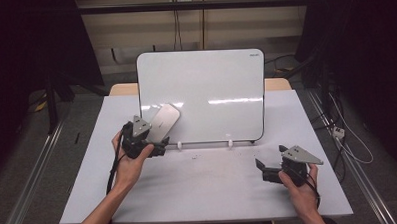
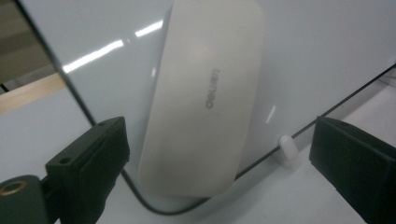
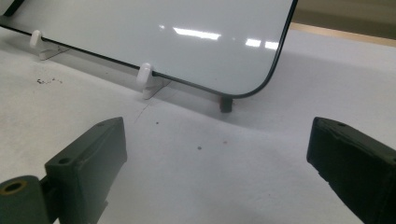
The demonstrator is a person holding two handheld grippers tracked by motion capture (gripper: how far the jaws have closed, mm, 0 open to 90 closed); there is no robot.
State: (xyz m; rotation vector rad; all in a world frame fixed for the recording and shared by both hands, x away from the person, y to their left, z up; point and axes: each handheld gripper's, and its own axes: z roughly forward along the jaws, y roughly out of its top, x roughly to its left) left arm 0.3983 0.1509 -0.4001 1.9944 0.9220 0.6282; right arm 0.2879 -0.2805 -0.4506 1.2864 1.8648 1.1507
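Leaning against the lower left part of the whiteboard (image 1: 201, 92) is the pale eraser (image 1: 164, 122), tilted on the board's face, and the left gripper (image 1: 152, 143) sits right at the board's bottom left corner, just below that eraser. From the left gripper view the eraser (image 2: 205, 93) lies flat against the glossy board (image 2: 327, 46), grey lettering running up its back, and the two black jaws stand wide apart to either side of it, neither one touching it. One of the white clips (image 2: 288, 148) propping the board's bottom edge shows just beside the eraser's lower end. Over to the board's lower right corner, well away from the eraser, the right gripper (image 1: 262, 169) rests low over the white table (image 1: 214, 186). The right gripper view has its jaws spread apart too, nothing between them but bare tabletop (image 3: 210, 158), with the board's rounded corner (image 3: 261, 88) and another clip (image 3: 145, 77) ahead.
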